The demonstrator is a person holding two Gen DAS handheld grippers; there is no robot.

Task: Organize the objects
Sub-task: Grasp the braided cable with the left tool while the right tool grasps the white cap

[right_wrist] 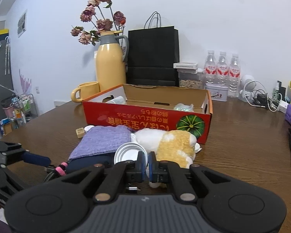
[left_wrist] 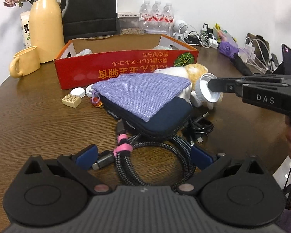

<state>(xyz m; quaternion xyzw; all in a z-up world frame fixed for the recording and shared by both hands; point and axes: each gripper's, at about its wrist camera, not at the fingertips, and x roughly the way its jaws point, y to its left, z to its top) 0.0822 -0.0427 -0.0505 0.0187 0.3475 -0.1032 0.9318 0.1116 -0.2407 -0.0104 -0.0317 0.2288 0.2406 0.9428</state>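
My right gripper [right_wrist: 146, 162] is shut on the rim of a white jar lid [right_wrist: 129, 152], held above the table near a white and tan plush toy [right_wrist: 172, 144]. The left wrist view shows the same lid [left_wrist: 206, 88] pinched in the right gripper [left_wrist: 213, 86]. My left gripper [left_wrist: 143, 154] is open, low over a coiled braided cable [left_wrist: 155, 151] with a pink tie. A purple cloth pouch [left_wrist: 139, 94] lies on a navy zip case [left_wrist: 164, 116]. The red cardboard box [left_wrist: 126, 68] stands open behind them.
A small white lid [left_wrist: 78, 92], a beige tile block [left_wrist: 71, 100] and black cables [left_wrist: 199, 128] lie near the case. A yellow thermos [left_wrist: 45, 25], yellow mug [left_wrist: 25, 62], black bag [right_wrist: 153, 56], water bottles [right_wrist: 222, 71] and chargers [left_wrist: 196, 36] line the back.
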